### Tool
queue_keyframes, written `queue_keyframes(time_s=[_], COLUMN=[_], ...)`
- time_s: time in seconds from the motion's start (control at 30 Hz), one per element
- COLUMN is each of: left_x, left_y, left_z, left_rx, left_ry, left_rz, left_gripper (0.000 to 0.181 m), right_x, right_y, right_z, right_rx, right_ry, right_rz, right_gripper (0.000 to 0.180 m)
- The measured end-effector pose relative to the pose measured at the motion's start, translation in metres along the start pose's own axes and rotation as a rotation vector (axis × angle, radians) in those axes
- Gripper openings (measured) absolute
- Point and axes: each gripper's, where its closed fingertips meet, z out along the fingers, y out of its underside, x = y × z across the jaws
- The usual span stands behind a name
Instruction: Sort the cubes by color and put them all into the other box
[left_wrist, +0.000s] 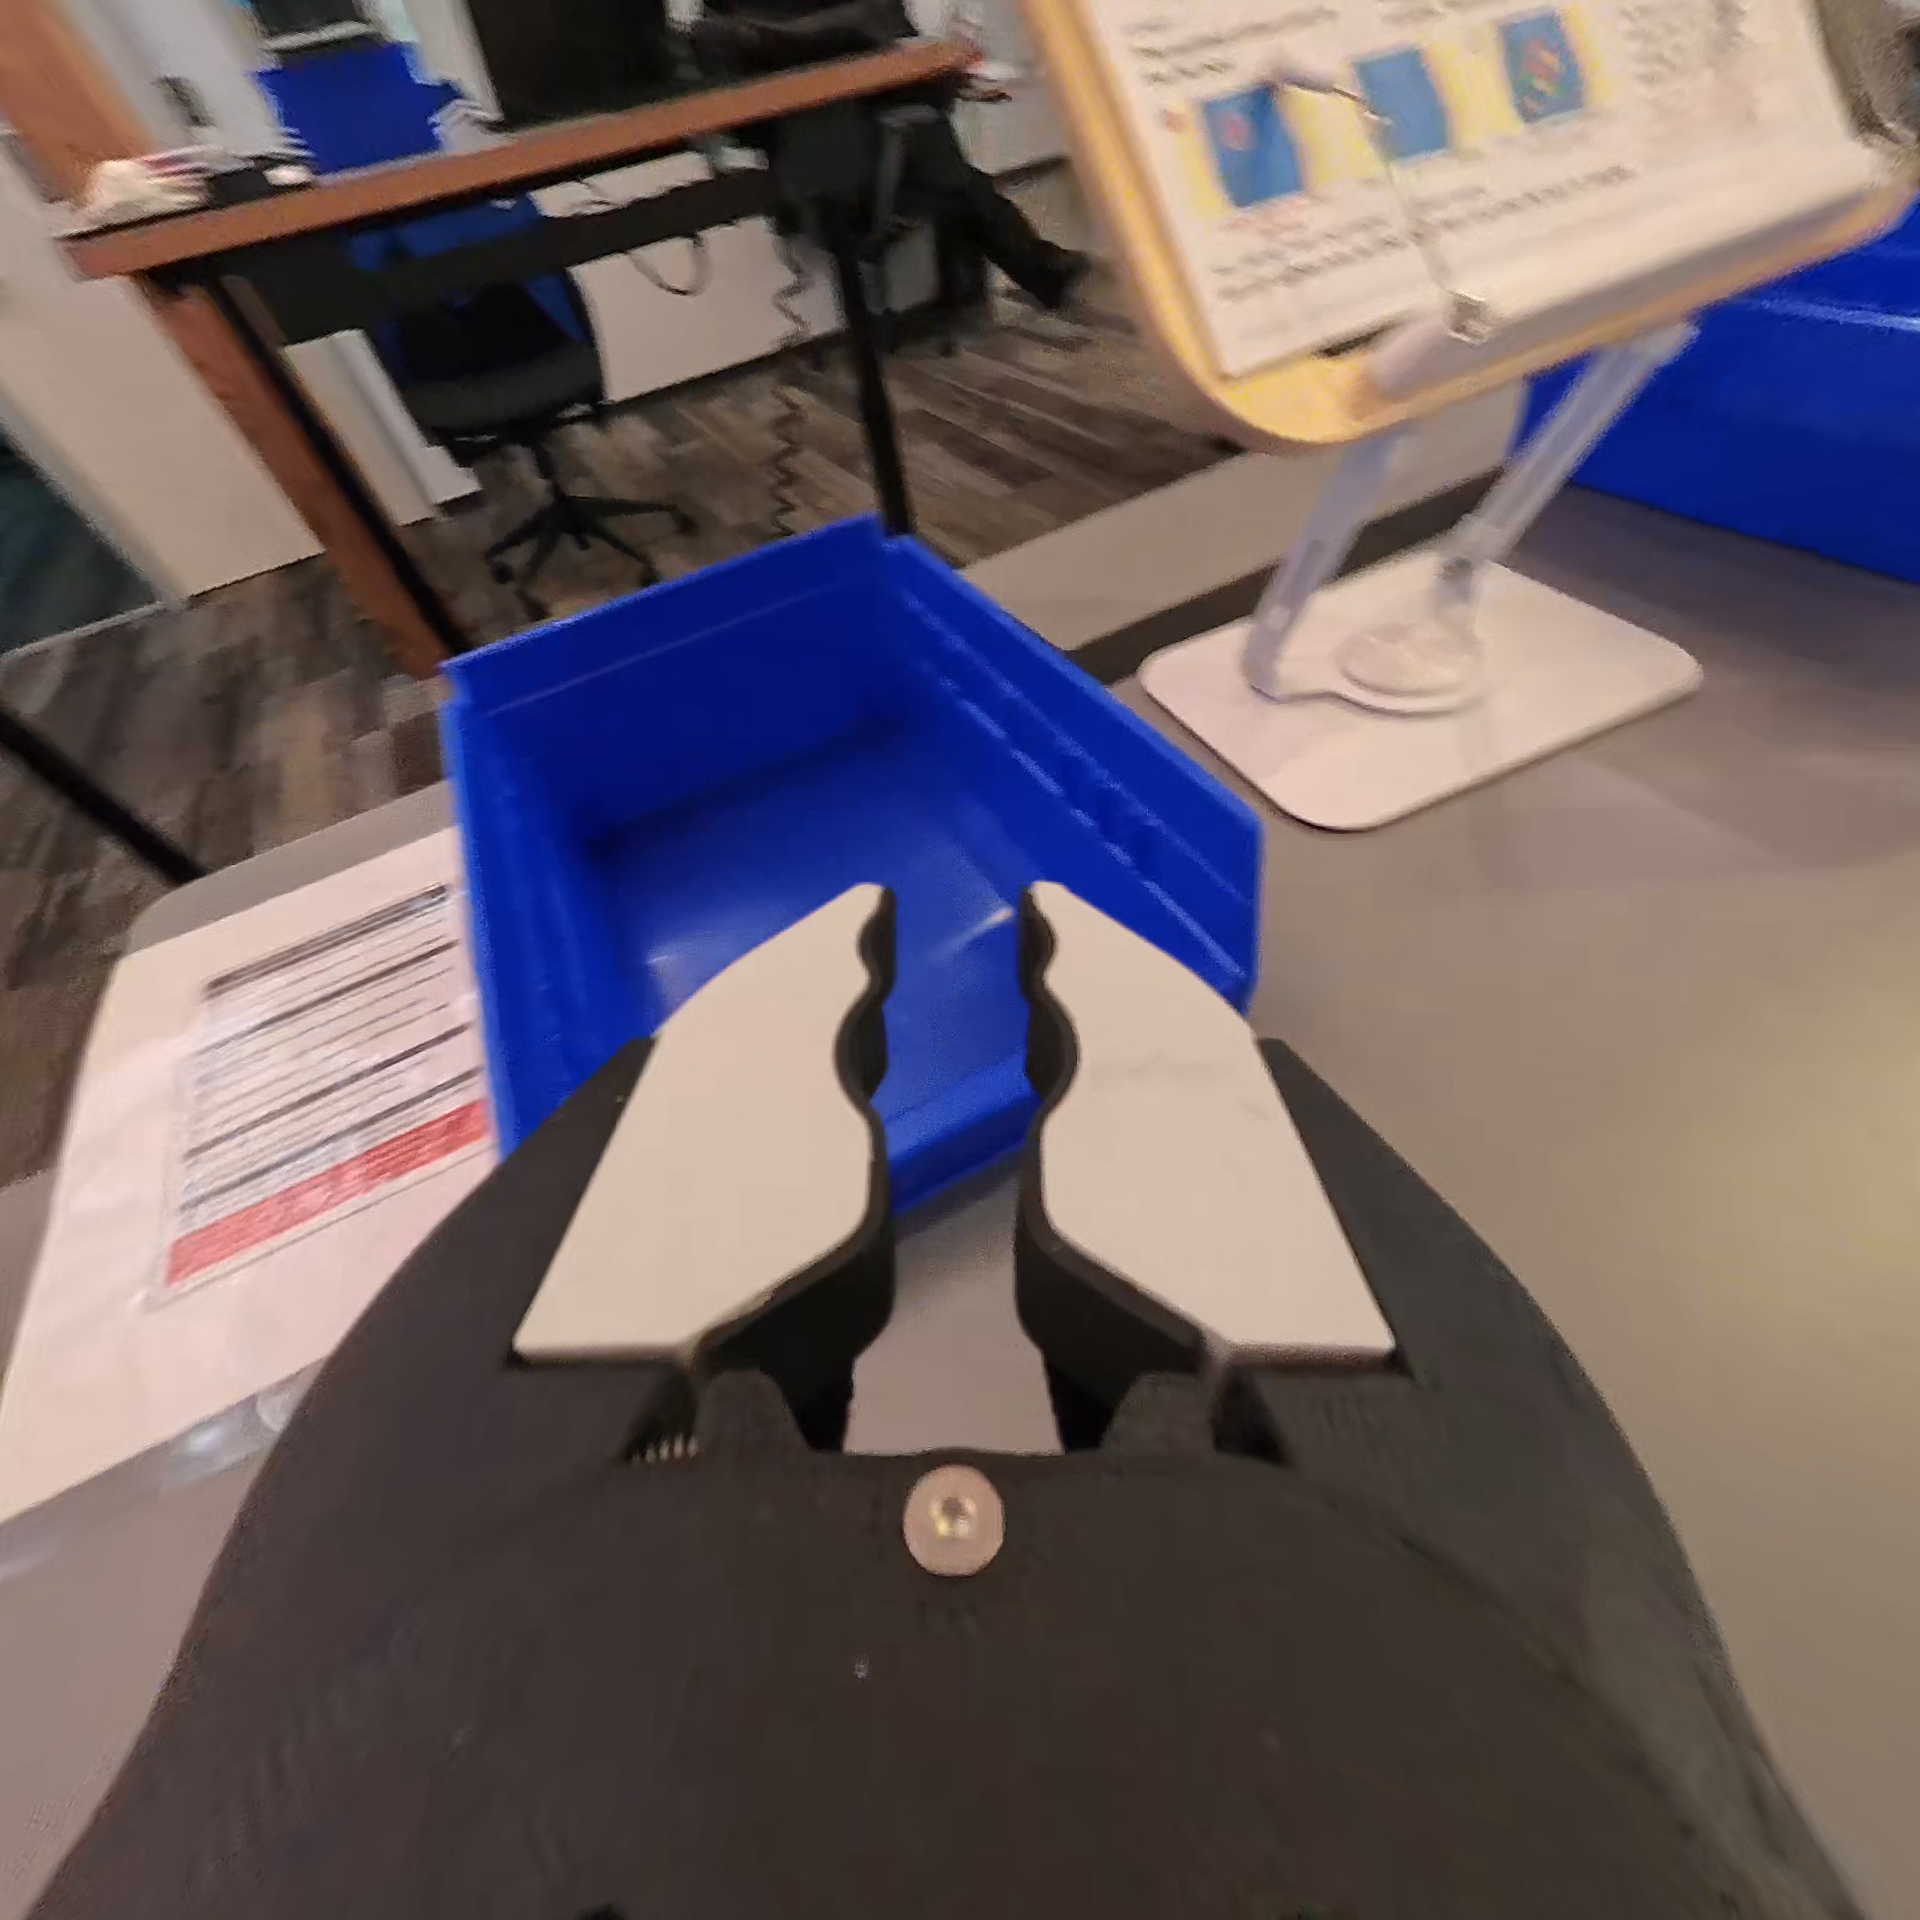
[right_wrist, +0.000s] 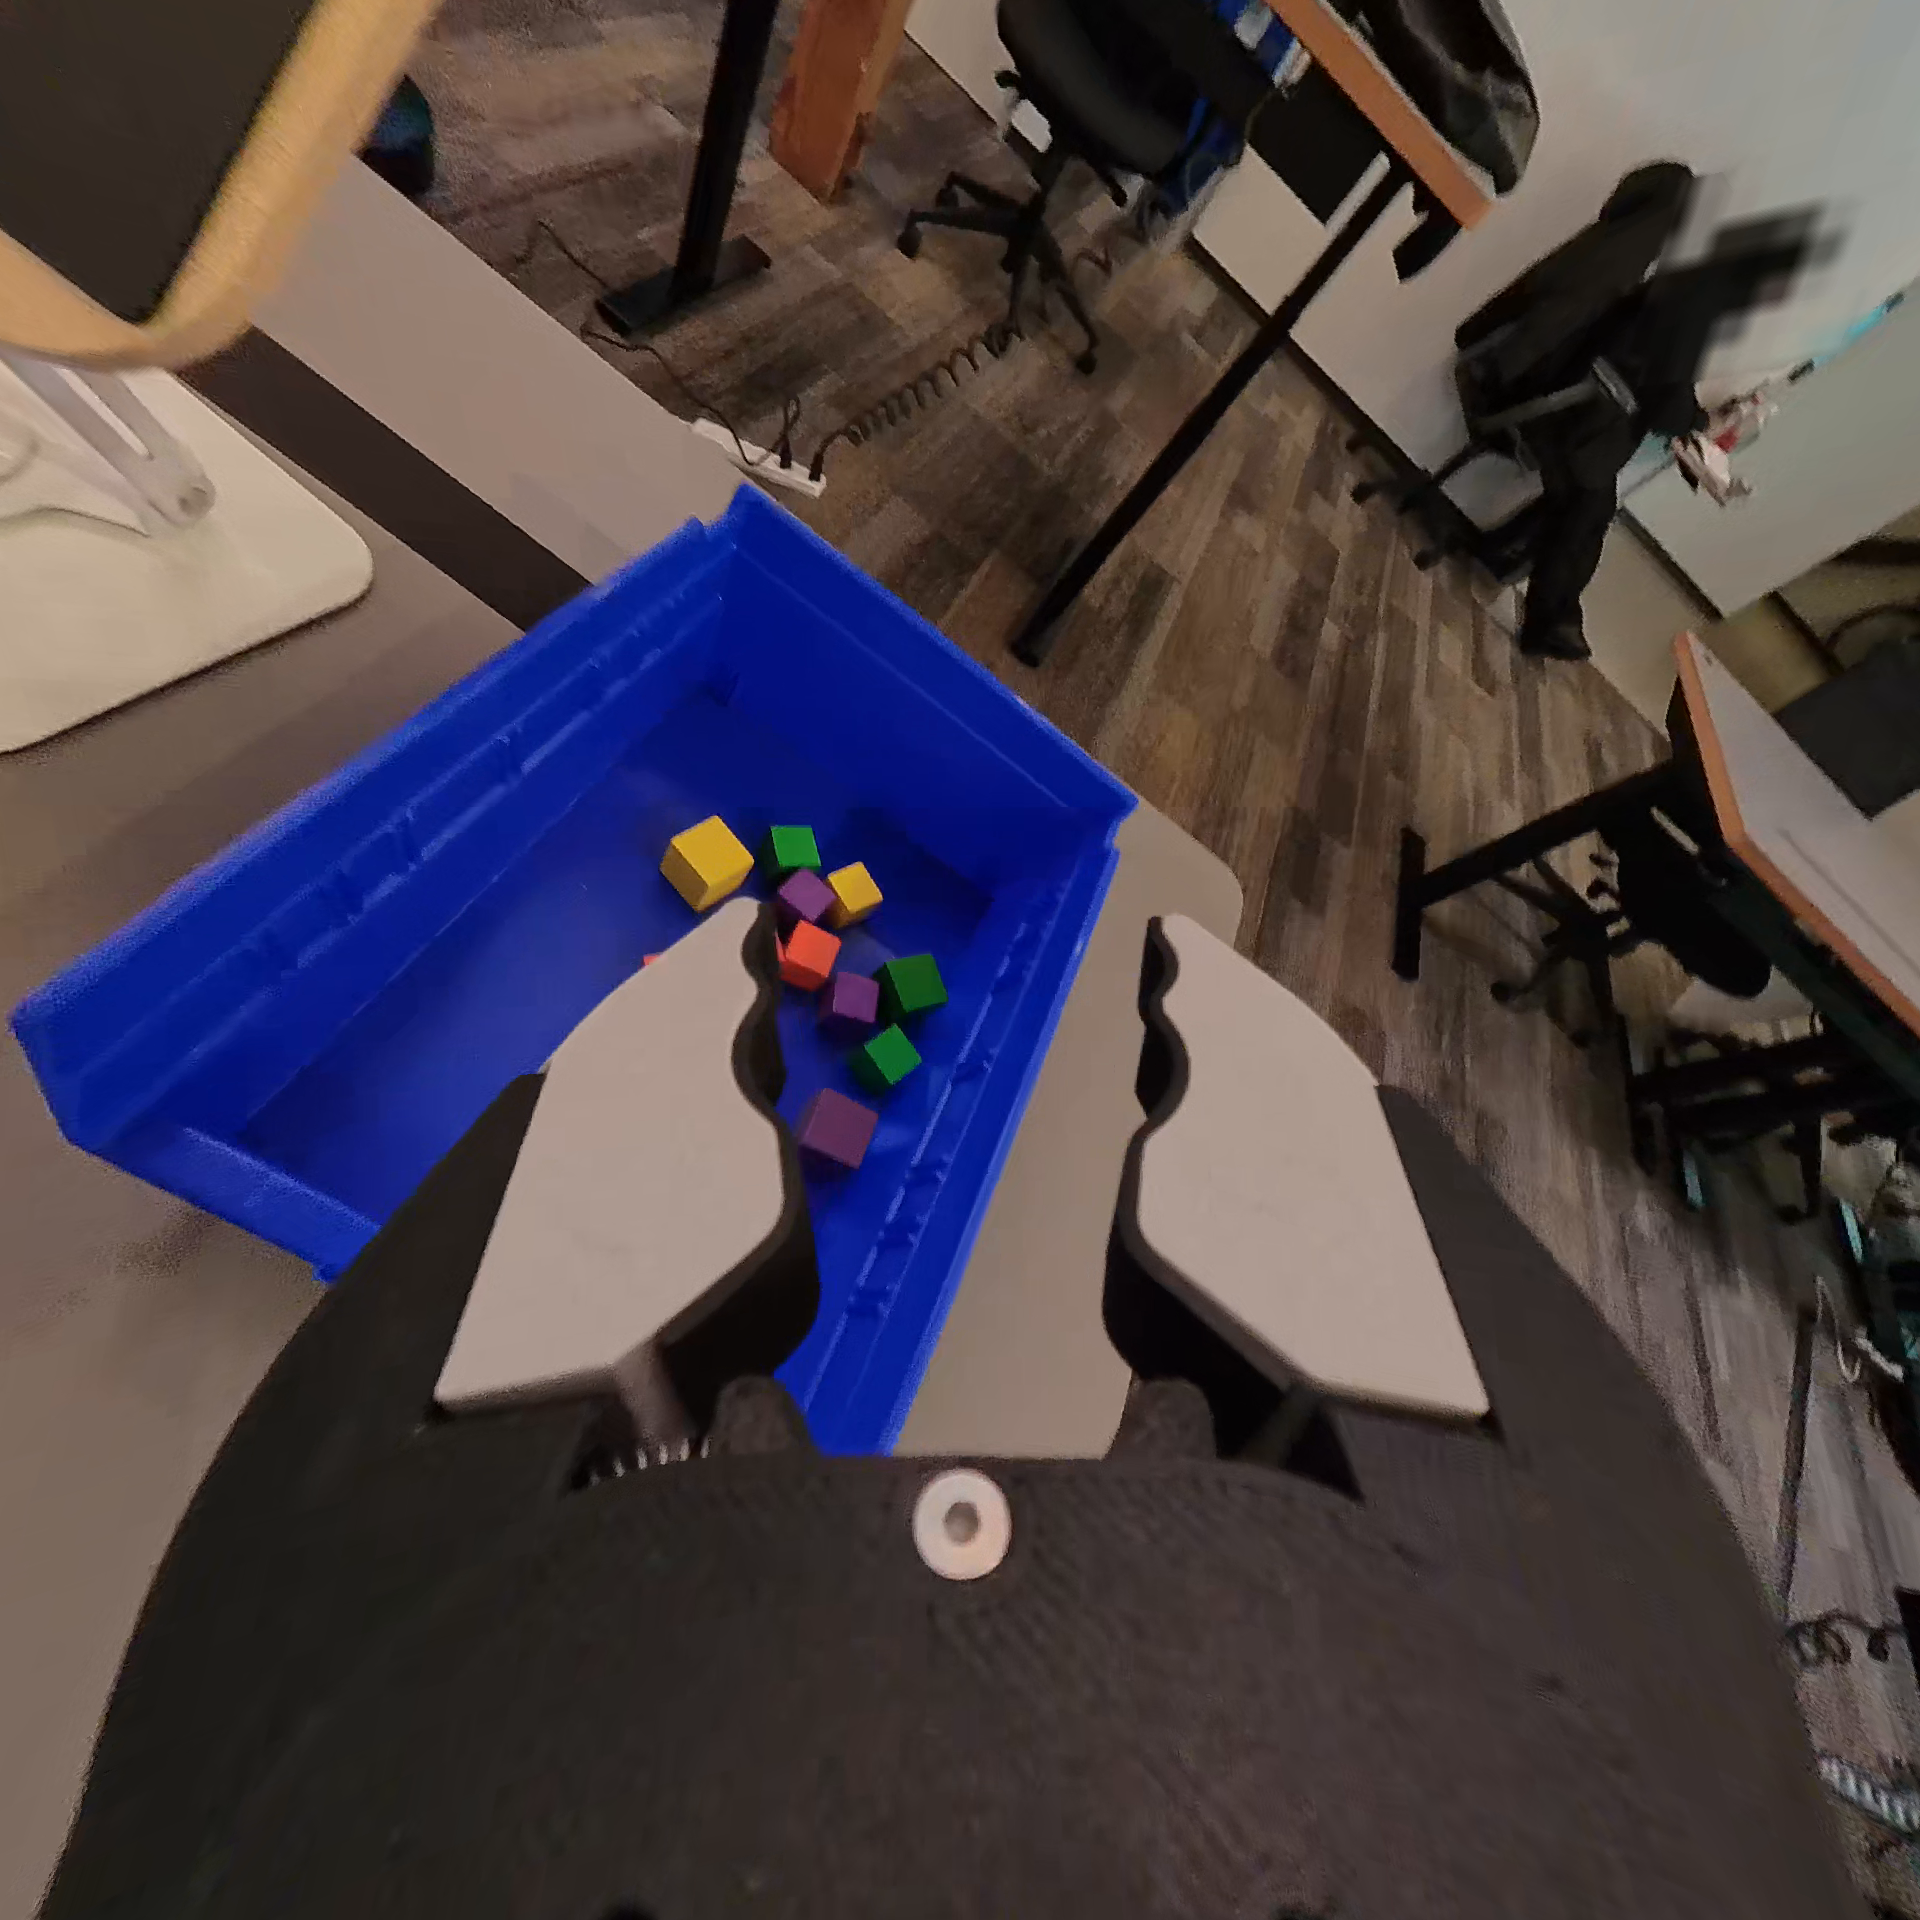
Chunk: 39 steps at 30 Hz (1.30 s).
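Note:
In the left wrist view an empty blue box (left_wrist: 727, 665) stands on the grey table. My left gripper (left_wrist: 956, 914) hovers above its near end, jaws a small way apart with nothing between them. In the right wrist view a second blue box (right_wrist: 343, 894) holds several cubes: a large yellow cube (right_wrist: 707, 860), a small yellow cube (right_wrist: 854, 894), green cubes (right_wrist: 912, 985), purple cubes (right_wrist: 836, 1124) and an orange cube (right_wrist: 810, 954). My right gripper (right_wrist: 956, 935) is wide open and empty above the box's right side, over the cubes.
A tilted board on a white stand (left_wrist: 1434, 717) stands on the table between the boxes; it also shows in the right wrist view (right_wrist: 156, 540). A laminated sheet (left_wrist: 312, 1091) lies left of the empty box. The table edge (right_wrist: 1195, 862) runs just past the cube box. Desks and chairs stand beyond. Left tips to right tips: about 70 cm.

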Motion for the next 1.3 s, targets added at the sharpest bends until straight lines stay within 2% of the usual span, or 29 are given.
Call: queue_keyframes(time_s=[0.13, 0.27, 0.33, 0.5, 0.53, 0.6, 0.63, 0.67, 0.77, 0.97, 1.0, 1.13, 1.3], left_x=[-0.050, -0.084, -0.096, -0.120, -0.122, -0.125, -0.123, -0.120, -0.104, -0.108, -0.108, -0.105, -0.104], left_y=[0.001, 0.018, 0.032, 0.069, 0.077, 0.090, 0.096, 0.101, 0.102, 0.100, 0.100, 0.100, 0.100], left_z=[-0.007, -0.002, 0.003, 0.019, 0.024, 0.034, 0.040, 0.046, 0.060, 0.060, 0.059, 0.060, 0.058], left_rx=[0.049, -0.019, -0.071, -0.188, -0.214, -0.261, -0.274, -0.291, -0.274, -0.240, -0.247, -0.261, -0.256], left_ry=[-0.180, -0.281, -0.322, -0.390, -0.383, -0.369, -0.345, -0.306, -0.150, -0.142, -0.150, -0.149, -0.164], left_rz=[-0.077, -0.168, -0.189, -0.269, -0.284, -0.321, -0.335, -0.353, -0.473, -0.494, -0.481, -0.466, -0.467], left_gripper=[0.048, 0.076, 0.079, 0.100, 0.100, 0.094, 0.084, 0.070, 0.023, 0.007, 0.006, 0.004, 0.004], right_x=[0.000, -0.012, -0.018, -0.036, -0.040, -0.046, -0.046, -0.046, -0.040, -0.028, -0.027, -0.017, -0.003], right_y=[0.035, 0.078, 0.093, 0.111, 0.114, 0.118, 0.118, 0.118, 0.121, 0.120, 0.119, 0.116, 0.127], right_z=[0.000, 0.006, 0.011, 0.023, 0.026, 0.034, 0.035, 0.036, 0.037, 0.037, 0.036, 0.027, 0.025], right_rx=[-0.048, -0.080, -0.098, -0.145, -0.160, -0.181, -0.176, -0.181, -0.196, -0.156, -0.149, -0.143, -0.165], right_ry=[-0.002, -0.029, -0.050, -0.113, -0.127, -0.141, -0.127, -0.121, -0.083, -0.069, -0.071, 0.006, 0.093], right_rz=[0.099, 0.216, 0.261, 0.308, 0.310, 0.313, 0.304, 0.298, 0.283, 0.334, 0.343, 0.323, 0.334], right_gripper=[0.077, 0.077, 0.076, 0.072, 0.070, 0.070, 0.068, 0.068, 0.050, 0.034, 0.035, 0.063, 0.075])
